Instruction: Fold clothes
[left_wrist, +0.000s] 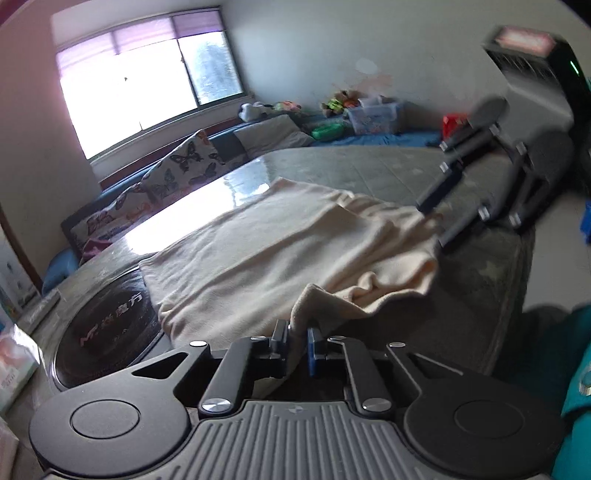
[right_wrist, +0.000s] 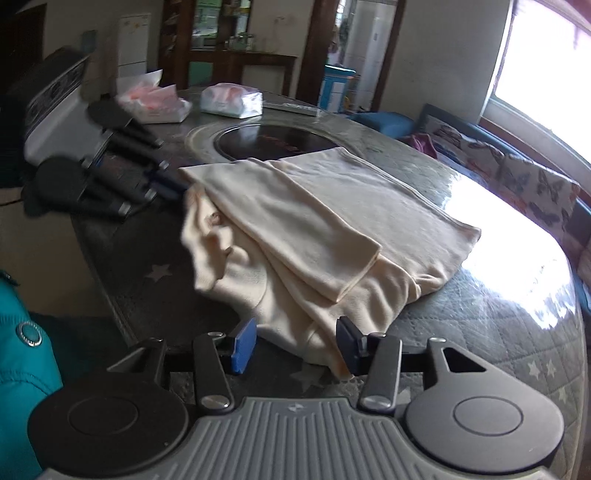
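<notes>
Left wrist view: the left gripper (left_wrist: 298, 341) has its jaws pinched on a raised corner of the cream garment (left_wrist: 280, 240), which lies on the grey quilted table (left_wrist: 369, 166) near its front edge. The right gripper (left_wrist: 439, 218) is blurred at the garment's far corner; bare quilt stretches beyond.

Right wrist view: the right gripper (right_wrist: 295, 345) has its 2 jaws spread wide, the garment's (right_wrist: 314, 229) soft folded hem lying between them. The left gripper (right_wrist: 173, 186) meets the cloth's far corner. A round dark inset (right_wrist: 273, 142) lies behind the garment.
</notes>
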